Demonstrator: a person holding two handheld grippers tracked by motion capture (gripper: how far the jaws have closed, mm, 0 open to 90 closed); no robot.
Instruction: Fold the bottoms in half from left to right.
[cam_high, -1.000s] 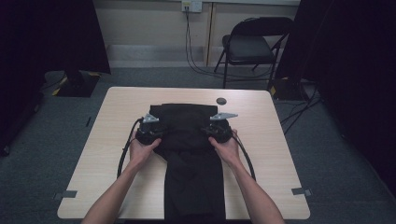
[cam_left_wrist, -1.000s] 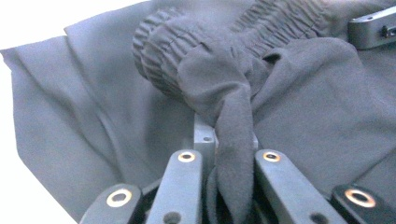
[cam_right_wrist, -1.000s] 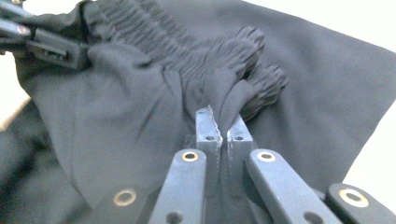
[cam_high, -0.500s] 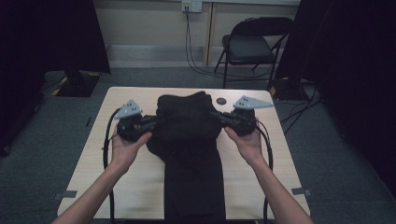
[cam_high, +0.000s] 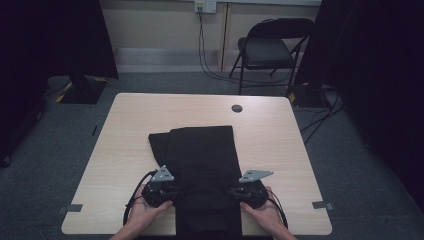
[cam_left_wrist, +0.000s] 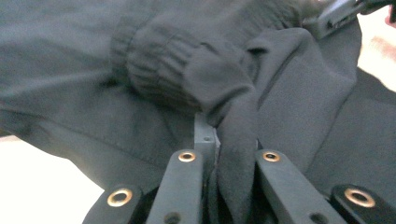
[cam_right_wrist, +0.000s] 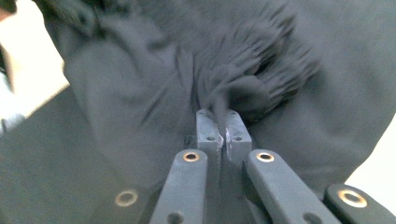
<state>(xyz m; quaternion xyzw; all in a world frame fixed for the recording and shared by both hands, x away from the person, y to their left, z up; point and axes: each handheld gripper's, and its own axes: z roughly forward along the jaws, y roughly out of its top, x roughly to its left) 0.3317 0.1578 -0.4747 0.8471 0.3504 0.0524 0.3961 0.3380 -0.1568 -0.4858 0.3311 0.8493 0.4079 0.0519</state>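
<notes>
Table (cam_high: 125, 150): pale wood, carrying everything.
Trousers (cam_high: 202, 155): black, folded double toward the near edge.
Left gripper (cam_high: 172, 191): pinching a fabric fold.
Right gripper (cam_high: 232, 191): pinching the ribbed cuff.
Risk: thin pinches could slip, springing the fold open.

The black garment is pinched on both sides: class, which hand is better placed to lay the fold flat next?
Neither alone. The left tongs and right tongs are level with each other, each shut on an edge of the black garment near the table front, so both should lower together.
</notes>
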